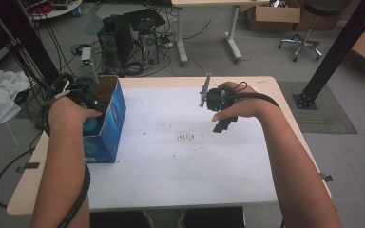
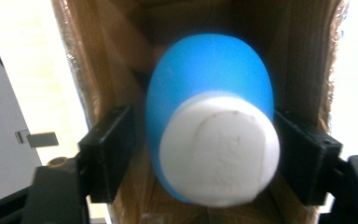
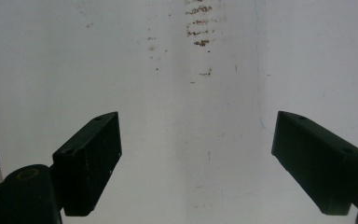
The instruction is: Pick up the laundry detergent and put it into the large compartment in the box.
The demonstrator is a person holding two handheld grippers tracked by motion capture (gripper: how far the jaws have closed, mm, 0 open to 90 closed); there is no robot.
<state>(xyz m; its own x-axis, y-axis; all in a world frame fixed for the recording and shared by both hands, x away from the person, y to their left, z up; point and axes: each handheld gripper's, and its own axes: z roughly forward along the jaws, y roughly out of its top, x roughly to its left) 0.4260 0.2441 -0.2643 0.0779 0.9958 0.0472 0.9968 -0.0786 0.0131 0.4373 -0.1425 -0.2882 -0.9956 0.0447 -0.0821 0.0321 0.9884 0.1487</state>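
From the high view the left gripper (image 1: 86,105) is largely hidden: the left hand (image 1: 66,114) covers its body and its tip dips into the open top of a blue cardboard box (image 1: 105,124) at the table's left edge, so its jaws cannot be made out there, and only a sliver of blue bottle (image 1: 91,126) peeks past the hand. The left gripper view looks down inside the box, whose raw brown corrugated walls (image 2: 121,51) are soft and blurred. A smooth, rounded blue plastic bottle (image 2: 209,79) with a broad white oval cap (image 2: 219,151) sits between the two black blocky jaws; a narrow gap shows beside the left jaw, while the right jaw lies at the bottle's edge, contact there too blurred to judge. The grip looks released, not clenched. The bottle's base is hidden by its own body. The right gripper (image 3: 198,154) hovers over the white table (image 3: 177,70), its matte black wedge-shaped jaws spread wide with nothing between them, above faint brown smudges (image 3: 199,28). In the high view the right hand (image 1: 240,107) wraps that gripper (image 1: 219,124), partly concealing it.
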